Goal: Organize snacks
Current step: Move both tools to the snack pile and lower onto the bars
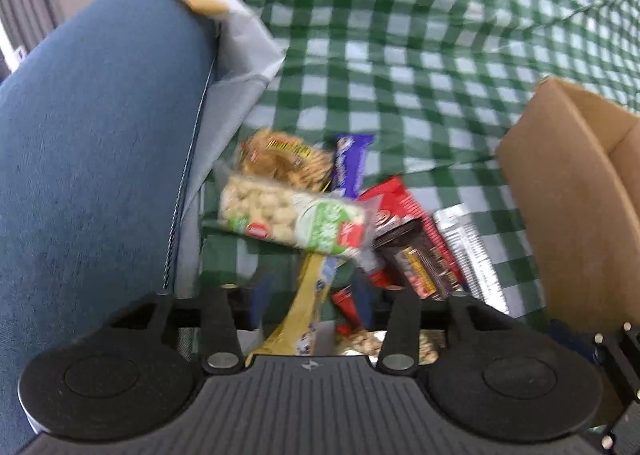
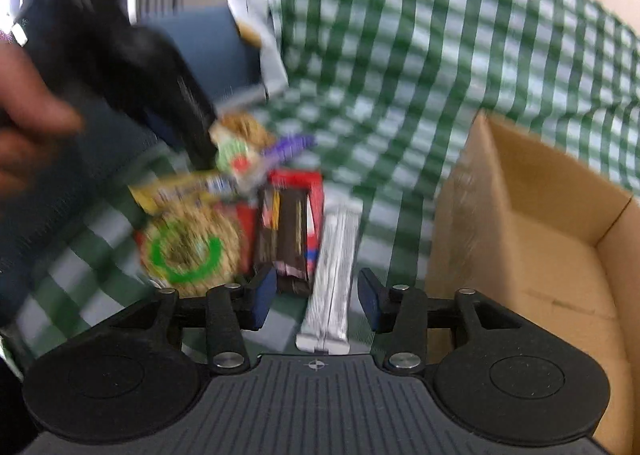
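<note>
Right gripper (image 2: 316,301), jaws standing wide, straddling the near end of the flat silver foil snack packet (image 2: 334,267) lying left of the open brown cardboard box (image 2: 532,239); closing squarely advisable; left gripper (image 1: 312,303) parted over the farther pile.

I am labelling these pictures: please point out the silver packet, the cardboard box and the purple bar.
silver packet (image 2: 335,267), right wrist view, middle.
cardboard box (image 2: 536,255), right wrist view, inner floor.
purple bar (image 1: 352,165), left wrist view, middle.

The snack pile (image 1: 320,223) sits hemmed between blue cushion (image 1: 100,155) and cardboard box (image 1: 576,207); checkered cloth (image 1: 400,55) beyond lies open.
</note>
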{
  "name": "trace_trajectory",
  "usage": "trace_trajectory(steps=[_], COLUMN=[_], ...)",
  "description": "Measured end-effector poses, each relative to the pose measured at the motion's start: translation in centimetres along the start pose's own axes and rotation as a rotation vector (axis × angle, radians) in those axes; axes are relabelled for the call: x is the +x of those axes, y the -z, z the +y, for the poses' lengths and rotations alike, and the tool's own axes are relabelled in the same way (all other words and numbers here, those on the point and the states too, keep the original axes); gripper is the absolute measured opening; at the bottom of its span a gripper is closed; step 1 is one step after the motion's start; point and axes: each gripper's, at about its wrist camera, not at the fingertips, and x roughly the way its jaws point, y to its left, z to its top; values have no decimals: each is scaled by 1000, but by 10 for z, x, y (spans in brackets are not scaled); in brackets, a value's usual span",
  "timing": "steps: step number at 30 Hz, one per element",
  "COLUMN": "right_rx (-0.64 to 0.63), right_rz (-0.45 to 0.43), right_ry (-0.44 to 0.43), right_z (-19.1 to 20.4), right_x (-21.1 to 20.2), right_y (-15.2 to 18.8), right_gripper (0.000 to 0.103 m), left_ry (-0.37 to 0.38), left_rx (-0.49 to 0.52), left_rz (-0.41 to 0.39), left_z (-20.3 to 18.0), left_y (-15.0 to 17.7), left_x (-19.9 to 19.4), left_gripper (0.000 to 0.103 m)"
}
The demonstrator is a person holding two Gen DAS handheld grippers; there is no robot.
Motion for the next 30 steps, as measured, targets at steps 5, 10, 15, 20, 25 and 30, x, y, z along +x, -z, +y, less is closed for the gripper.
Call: trace_trajectory(steps=[5, 10, 15, 20, 25, 30], right_rx=[18, 63, 70, 65, 59, 75], right_rz=[68, 118, 120, 94, 72, 85], right_ry=[32, 8, -27, -49, -78, -126], right_z=[-3, -6, -10, -11, -12, -18], right_x=[36, 56, 55, 40, 12, -14], right_y=[9, 12, 11, 11, 8, 14], right_gripper=[62, 59, 33, 30, 29, 29], left_ry=[3, -9, -15, 24, 93, 160], left_rx=[-18, 19, 14, -91, -207, -257], left_rz=[77, 105, 128, 115, 93, 93], left_z=[3, 0, 5, 19, 36, 43], left_y=[2, 7, 11, 17, 25, 33], left_x=[18, 25, 26, 12, -8, -19], left_gripper=[62, 57, 18, 12, 12, 12])
